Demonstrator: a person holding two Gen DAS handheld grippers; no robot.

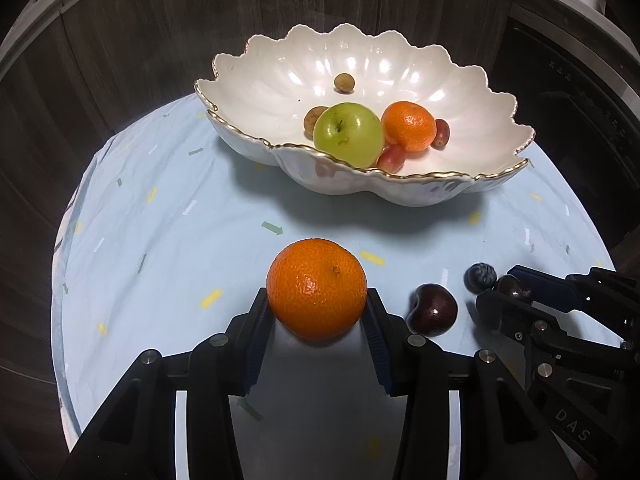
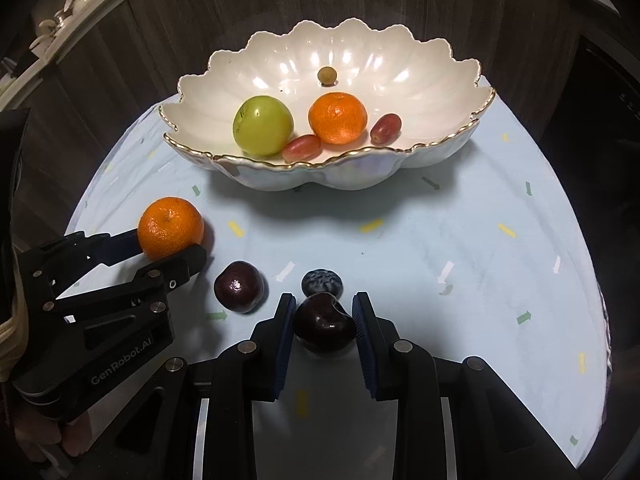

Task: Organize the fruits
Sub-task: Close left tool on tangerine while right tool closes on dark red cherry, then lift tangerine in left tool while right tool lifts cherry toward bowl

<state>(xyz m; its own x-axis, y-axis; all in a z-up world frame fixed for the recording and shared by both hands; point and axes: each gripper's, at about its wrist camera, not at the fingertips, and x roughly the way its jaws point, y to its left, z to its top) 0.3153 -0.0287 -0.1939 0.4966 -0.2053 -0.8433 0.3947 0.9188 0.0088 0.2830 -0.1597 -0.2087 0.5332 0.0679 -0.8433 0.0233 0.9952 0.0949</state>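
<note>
Right wrist, blueberry (image 2: 322, 282) touching gripped cherry (image 2: 325, 327)

A pale blue cloth (image 1: 168, 216) scattered with small yellow, green and white dashes covers the round worktop. Dark wood-grain panelling (image 2: 120, 60) stands behind it. At the upper left of the right wrist view, a shelf (image 2: 60, 20) holds small white items, too blurred to identify.

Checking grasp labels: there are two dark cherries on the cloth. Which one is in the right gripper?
The cherry beside the blueberry, between the right gripper pads. The other cherry lies free on the cloth, nearer the left gripper's orange.
</note>
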